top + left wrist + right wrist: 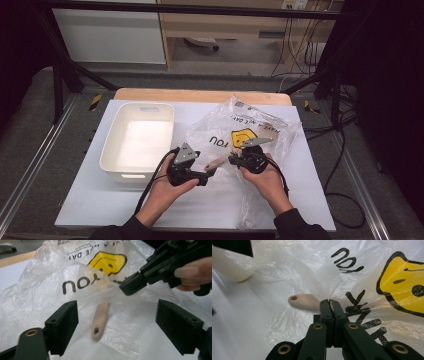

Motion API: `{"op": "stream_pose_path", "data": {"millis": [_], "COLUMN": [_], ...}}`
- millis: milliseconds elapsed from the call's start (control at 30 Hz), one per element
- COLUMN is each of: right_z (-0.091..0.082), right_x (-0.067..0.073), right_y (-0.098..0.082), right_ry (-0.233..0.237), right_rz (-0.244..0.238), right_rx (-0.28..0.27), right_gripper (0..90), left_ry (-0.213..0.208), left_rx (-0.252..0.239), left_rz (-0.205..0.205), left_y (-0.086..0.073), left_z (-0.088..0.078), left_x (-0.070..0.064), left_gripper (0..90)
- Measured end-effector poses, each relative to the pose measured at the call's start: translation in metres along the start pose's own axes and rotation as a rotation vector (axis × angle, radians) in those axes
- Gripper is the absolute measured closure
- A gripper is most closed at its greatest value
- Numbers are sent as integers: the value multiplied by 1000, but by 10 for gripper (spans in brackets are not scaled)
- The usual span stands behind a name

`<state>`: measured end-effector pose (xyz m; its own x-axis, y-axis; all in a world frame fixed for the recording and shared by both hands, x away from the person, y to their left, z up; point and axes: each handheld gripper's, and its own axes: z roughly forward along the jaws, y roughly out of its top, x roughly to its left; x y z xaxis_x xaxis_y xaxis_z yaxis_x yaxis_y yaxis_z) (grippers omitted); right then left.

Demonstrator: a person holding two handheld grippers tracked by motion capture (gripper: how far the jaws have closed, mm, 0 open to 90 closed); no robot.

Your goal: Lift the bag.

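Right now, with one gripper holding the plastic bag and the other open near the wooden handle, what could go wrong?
1. The right gripper is shut on a thin fold of the plastic bag; a hard pull might tear the film or let it slip out.
2. The left gripper is open around the wooden handle, which is partly under the bag; closing now may pinch plastic with it.
3. The white bin stands close to the left hand; a wide swing could bump it.
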<state>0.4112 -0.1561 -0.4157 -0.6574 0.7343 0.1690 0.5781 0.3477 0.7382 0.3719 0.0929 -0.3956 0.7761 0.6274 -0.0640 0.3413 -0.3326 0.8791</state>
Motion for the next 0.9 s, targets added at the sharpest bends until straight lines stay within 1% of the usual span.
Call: {"op": "stream_pose_path", "data": {"millis": [100,167,200,267,300,367,467,533,600,633,667,767,800,833,867,900], "right_z": [1,3,5,6,7,8,10,10,10,9,8,5,4,2,1,-1], "right_x": [1,2,2,3,3,4,5,5,6,6,6,8,8,8,9,9], "right_y": [-3,-5,-6,-8,-9,-10,-12,-13,-13,-13,-12,-11,-11,-10,-10,-9], "right_ry": [0,-7,-12,-16,-18,-20,-20,-23,-27,-29,-29,-51,-54,-58,-61,-65], "right_rz": [-5,-10,-19,-21,-28,-27,-36,-39,-37,-36,-36,-37,-31,-28,-22,-24], "right_rx": [11,25,28,40,44,52,68,71,63,58,54,42,37,24,18,14], "right_gripper": [900,900,900,900,900,900,900,900,897,879,844,733,691,645,578,538], "left_ry": [11,30,36,48,61,90,117,142,159,174,191,234,243,252,259,267], "left_rx": [-21,-36,-48,-66,-67,-67,-88,-89,-89,-88,-82,-78,-86,-85,-86,-80], "left_rz": [1,-6,-10,-14,-19,-28,-48,-49,-55,-58,-55,-46,-51,-48,-50,-48], "left_y": [3,5,6,9,10,12,14,15,15,14,14,10,9,8,7,6], "left_z": [-7,-13,-16,-24,-27,-35,-46,-53,-59,-62,-64,-69,-71,-73,-74,-76], "left_x": [1,2,4,7,9,13,21,26,31,33,35,43,44,46,47,49], "left_gripper": [150,134,133,123,119,120,121,122,121,120,120,119,119,120,119,118]}}
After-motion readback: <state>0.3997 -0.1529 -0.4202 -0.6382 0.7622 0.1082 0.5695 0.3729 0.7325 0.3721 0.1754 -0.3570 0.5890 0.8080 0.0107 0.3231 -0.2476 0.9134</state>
